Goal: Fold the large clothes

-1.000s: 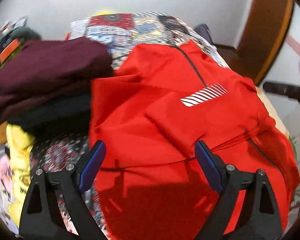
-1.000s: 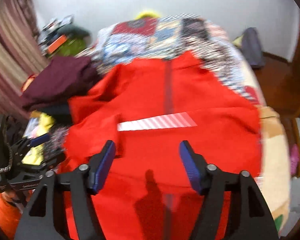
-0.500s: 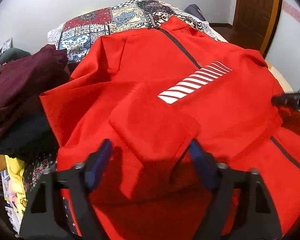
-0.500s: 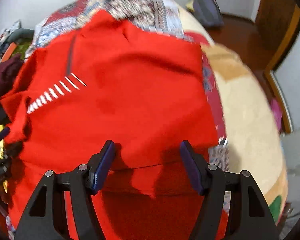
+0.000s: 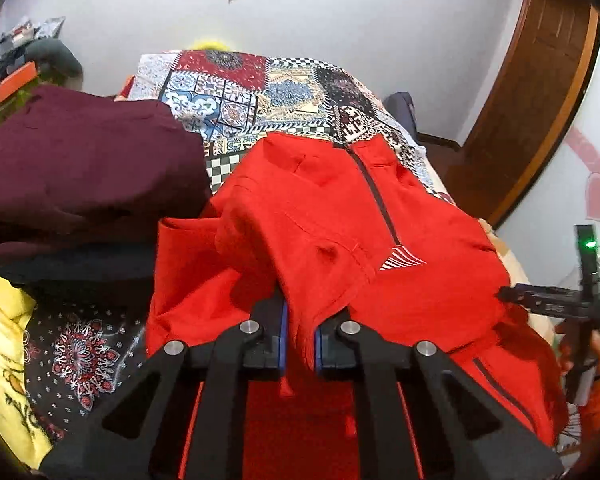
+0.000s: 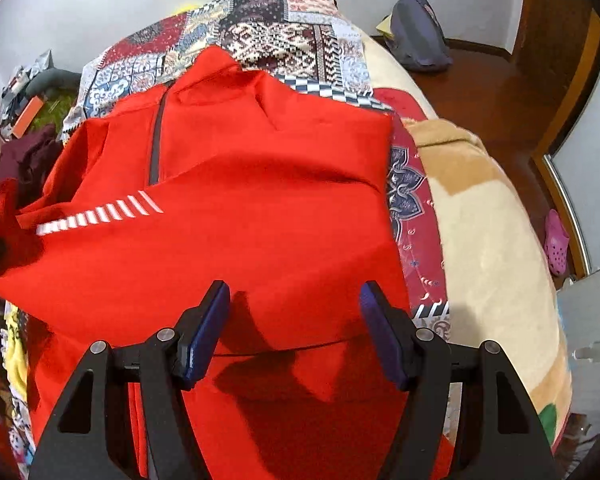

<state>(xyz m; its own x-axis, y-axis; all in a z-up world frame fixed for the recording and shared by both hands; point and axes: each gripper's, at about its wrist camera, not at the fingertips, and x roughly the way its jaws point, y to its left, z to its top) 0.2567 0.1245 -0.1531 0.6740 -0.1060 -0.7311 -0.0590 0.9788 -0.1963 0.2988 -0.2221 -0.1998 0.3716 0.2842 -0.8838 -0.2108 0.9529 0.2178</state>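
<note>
- At the far left of the left wrist view, a pile of folded clothes is seen: a maroon knit garment [image 5: 80, 172] on top, something dark beneath it, and a yellow printed cloth [image 5: 8, 360] lower down, all just beside the work.
- The large red zip-front jacket with a white striped chest mark [image 5: 420, 280] lies spread front-up across the bed, collar away from the cameras, hem toward them.
- The left gripper [image 5: 300, 344] is clamped on a bunched fold of the jacket's left sleeve, with red cloth pinched between the blue pads [image 5: 283, 332].
- The step in hand is judged to be the folding of this sleeve inward over the chest. The pinch should be kept firm, the cloth lifted only enough to clear the body, and the sleeve laid flat toward the dark zip line so that no ridge is trapped beneath.
- The right gripper [image 6: 296, 328] hovers over the lower right part of the jacket with its jaws wide apart and nothing held; it could be used to pin the body down while the sleeve is carried across.
- The jacket rests on a patchwork bedspread of red, blue and black-and-white panels [image 6: 284, 28], with a beige plush blanket [image 6: 488, 240] to the right.
- Around the bed, a white wall, a brown wooden door [image 5: 540, 92], a dark wooden floor with a grey bag [image 6: 418, 32] and a pink clog [image 6: 556, 246] are visible.
</note>
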